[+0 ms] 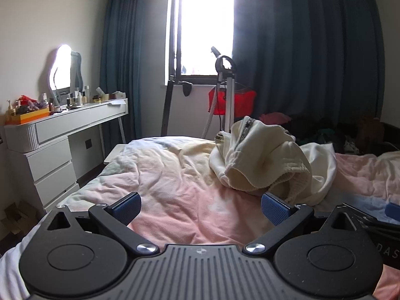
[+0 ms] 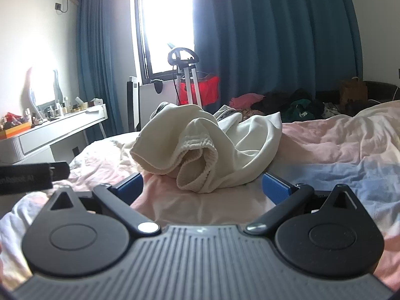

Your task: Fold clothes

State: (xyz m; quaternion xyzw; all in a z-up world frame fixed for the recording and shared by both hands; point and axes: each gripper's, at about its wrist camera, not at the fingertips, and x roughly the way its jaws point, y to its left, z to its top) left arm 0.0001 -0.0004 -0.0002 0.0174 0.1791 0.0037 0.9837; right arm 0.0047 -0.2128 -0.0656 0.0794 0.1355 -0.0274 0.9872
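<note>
A cream garment (image 1: 265,160) with ribbed cuffs lies crumpled in a heap on the pink bedspread (image 1: 175,180). My left gripper (image 1: 200,208) is open and empty, low over the bed, with the heap just ahead and to the right. In the right wrist view the same garment (image 2: 207,145) sits right in front of my right gripper (image 2: 202,187), which is open and empty, its blue pads either side of the heap's near edge. The right gripper's edge shows at the far right of the left wrist view (image 1: 392,212).
A white dressing table (image 1: 57,135) with bottles and a mirror stands left of the bed. A garment steamer (image 1: 227,95) and red bag stand by the window and blue curtains. Dark and pink clothes (image 2: 287,102) are piled at the far side of the bed.
</note>
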